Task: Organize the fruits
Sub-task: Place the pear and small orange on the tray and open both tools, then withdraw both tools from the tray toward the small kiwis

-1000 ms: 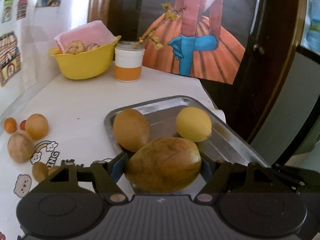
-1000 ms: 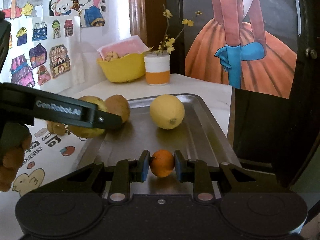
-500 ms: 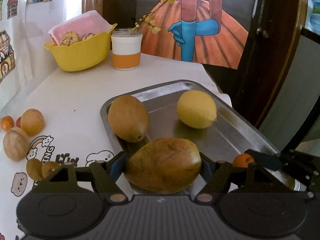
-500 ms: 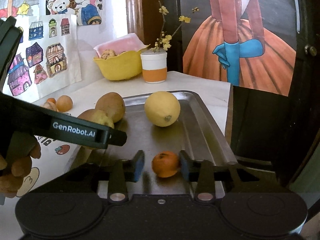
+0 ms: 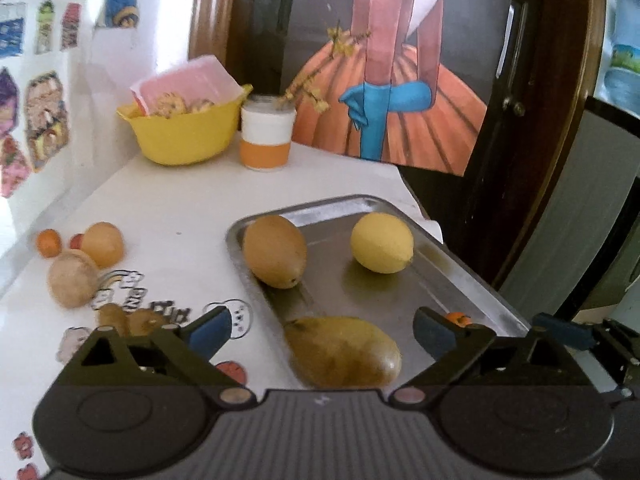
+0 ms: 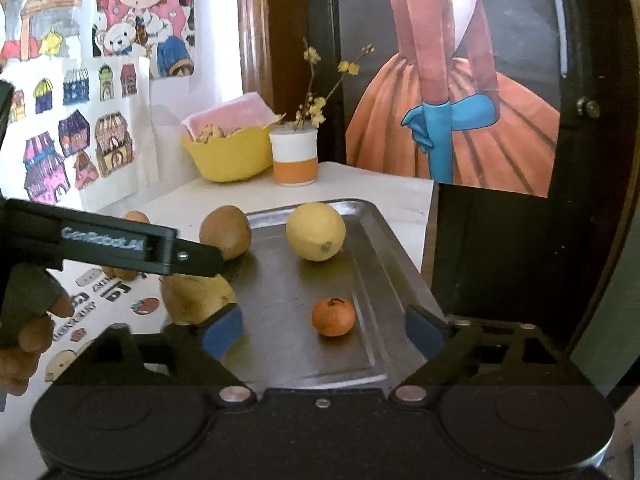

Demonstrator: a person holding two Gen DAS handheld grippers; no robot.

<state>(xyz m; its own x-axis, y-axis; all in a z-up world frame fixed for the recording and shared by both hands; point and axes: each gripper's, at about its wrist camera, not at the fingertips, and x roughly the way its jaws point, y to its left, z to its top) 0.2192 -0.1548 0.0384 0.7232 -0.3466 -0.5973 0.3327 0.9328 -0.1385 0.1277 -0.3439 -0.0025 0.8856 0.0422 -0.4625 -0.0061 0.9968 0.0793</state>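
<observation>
Both sets of jaws now stand wide apart: my left gripper (image 5: 322, 330) has let go of the mango (image 5: 344, 352), which lies at the tray's (image 5: 472, 276) near-left edge, and my right gripper (image 6: 324, 330) has released the tangerine (image 6: 333, 317), which sits loose on the tray floor near its front. A second ago both fruits were clamped. Tray count: mango, tangerine, lemon (image 5: 382, 248), brown fruit (image 5: 275, 251); several fruits (image 5: 86, 264) remain on the table (image 5: 172, 208) to the left, likely next.

Bare metal lies open in the tray (image 6: 372, 240) between the lemon (image 6: 315, 231), small orange (image 6: 333, 317) and brown mango (image 5: 344, 351).
</observation>
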